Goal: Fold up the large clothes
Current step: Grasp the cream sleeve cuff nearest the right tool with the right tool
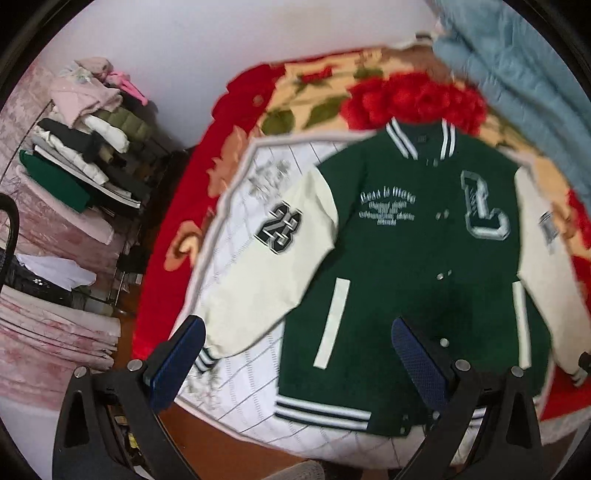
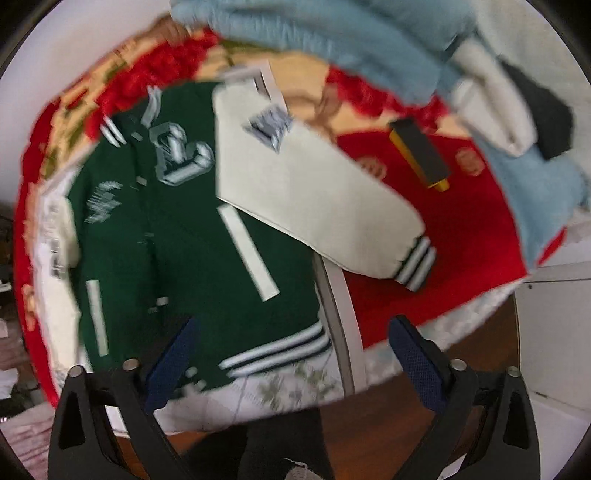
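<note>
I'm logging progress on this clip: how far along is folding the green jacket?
Done: the jacket lies flat, front up, snapped shut, on the bed, sleeves spread. In hand: nothing; the left gripper and the right gripper are both open above its hem. Left: every fold, since both the left sleeve and the right sleeve lie outstretched.

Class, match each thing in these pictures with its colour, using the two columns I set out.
Things:
1. jacket body
2. jacket sleeves
3. quilt
4. claw pads

Colours:
A. pale blue
B. dark blue
C. dark green
D. cream

Pairs: 1-C, 2-D, 3-A, 4-B
</note>
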{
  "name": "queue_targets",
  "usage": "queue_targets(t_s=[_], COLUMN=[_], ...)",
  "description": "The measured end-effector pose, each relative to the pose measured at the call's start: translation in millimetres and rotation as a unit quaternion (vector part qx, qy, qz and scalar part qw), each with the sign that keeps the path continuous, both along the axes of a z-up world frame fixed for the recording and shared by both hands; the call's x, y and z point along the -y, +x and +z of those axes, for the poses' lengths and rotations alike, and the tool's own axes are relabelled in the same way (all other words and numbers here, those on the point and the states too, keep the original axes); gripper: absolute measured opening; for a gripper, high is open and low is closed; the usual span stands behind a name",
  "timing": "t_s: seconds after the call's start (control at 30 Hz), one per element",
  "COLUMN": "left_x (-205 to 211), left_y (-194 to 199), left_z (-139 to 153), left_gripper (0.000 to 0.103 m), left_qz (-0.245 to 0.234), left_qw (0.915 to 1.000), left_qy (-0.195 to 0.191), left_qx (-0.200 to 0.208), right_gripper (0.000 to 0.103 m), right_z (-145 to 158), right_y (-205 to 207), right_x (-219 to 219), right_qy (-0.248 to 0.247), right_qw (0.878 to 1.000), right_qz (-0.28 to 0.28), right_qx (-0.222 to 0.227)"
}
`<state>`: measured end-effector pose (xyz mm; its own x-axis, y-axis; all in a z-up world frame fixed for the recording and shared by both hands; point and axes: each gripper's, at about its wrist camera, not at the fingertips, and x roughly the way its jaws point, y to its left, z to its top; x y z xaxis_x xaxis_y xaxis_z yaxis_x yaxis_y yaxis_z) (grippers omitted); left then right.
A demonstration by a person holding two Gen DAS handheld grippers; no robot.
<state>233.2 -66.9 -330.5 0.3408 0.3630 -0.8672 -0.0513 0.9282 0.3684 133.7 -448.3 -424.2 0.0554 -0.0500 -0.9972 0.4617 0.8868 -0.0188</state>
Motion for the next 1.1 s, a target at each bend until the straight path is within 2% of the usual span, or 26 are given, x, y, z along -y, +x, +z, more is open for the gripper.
queue_targets(t_s=[0.03,0.13,0.2,0.23,0.3,0.33,0.4,0.47,0.57,0.63,0.7,0.77,0.83,0.87,0.93,1.03,1.07,1.1], left_x=[3.7,9.6,13.9,15.1,21.6,26.2,35.1,45.1,66.6,81.1,99.4,125.1,148.7,160.7,188.0,213.8,220.0,227.7], left_y=[6.0,16.2,19.6,20.1,17.7,14.9,9.6,3.7,2.8,6.6,12.5,23.0,35.0,40.9,55.0,70.4,74.1,79.6], left_z=[-20.5,-71.0,-104.5,-114.8,-132.0,-139.5,-148.2,-154.3,-161.9,-163.7,-162.8,-165.8,-173.7,-179.4,-194.6,-212.0,-216.4,-221.8], left_gripper=[0.103,0.103,0.103,0.103,0.103,0.103,0.103,0.103,0.103,0.103,0.103,0.103,0.103,0.103,0.103,0.103,0.103,0.103], left_qz=[0.001,0.010,0.017,0.018,0.013,0.006,-0.008,-0.027,-0.059,-0.077,-0.094,-0.111,-0.116,-0.118,-0.122,-0.129,-0.132,-0.137], left_qw=[1.0000,0.9992,0.9976,0.9972,0.9962,0.9958,0.9949,0.9939,0.9917,0.9906,0.9900,0.9892,0.9886,0.9883,0.9882,0.9879,0.9878,0.9875], left_qy=[0.006,0.017,0.016,0.014,0.012,0.015,0.016,0.019,0.020,0.013,0.009,0.000,-0.008,-0.013,-0.013,-0.011,-0.010,-0.007], left_qx=[-0.007,-0.035,-0.065,-0.072,-0.085,-0.091,-0.099,-0.105,-0.112,-0.113,-0.105,-0.096,-0.096,-0.096,-0.092,-0.085,-0.082,-0.078], right_gripper=[0.098,0.092,0.073,0.067,0.038,0.038,0.026,0.021,0.021,0.034,0.060,0.070,0.070,0.070,0.070,0.070,0.070,0.062], right_z=[-34.1,-110.9,-145.4,-165.5,-187.2,-189.6,-191.3,-193.0,-195.4,-188.9,-173.8,-167.6,-172.7,-177.8,-194.1,-213.1,-214.2,-213.0], right_y=[7.2,18.1,15.4,12.4,5.9,2.9,0.6,-2.3,-4.0,-8.4,-26.9,-50.7,-81.5,-87.7,-105.3,-96.8,-92.7,-88.2], right_x=[7.9,20.2,22.7,22.6,17.9,13.4,8.4,1.9,1.9,17.2,47.3,75.2,106.2,114.0,132.9,147.4,148.0,149.3], right_qy=[0.001,0.017,0.039,0.056,0.092,0.081,0.083,0.095,0.108,0.122,0.132,0.140,0.154,0.158,0.180,0.207,0.204,0.192], right_qw=[1.000,0.997,0.995,0.993,0.990,0.992,0.992,0.990,0.989,0.988,0.981,0.964,0.932,0.923,0.891,0.852,0.844,0.838], right_qz=[-0.002,-0.013,-0.021,-0.025,-0.033,-0.029,-0.029,-0.028,-0.029,-0.061,-0.143,-0.227,-0.323,-0.344,-0.404,-0.456,-0.466,-0.477], right_qx=[-0.018,-0.068,-0.092,-0.105,-0.106,-0.097,-0.089,-0.096,-0.100,-0.072,-0.018,0.019,0.060,0.068,0.104,0.153,0.168,0.182])
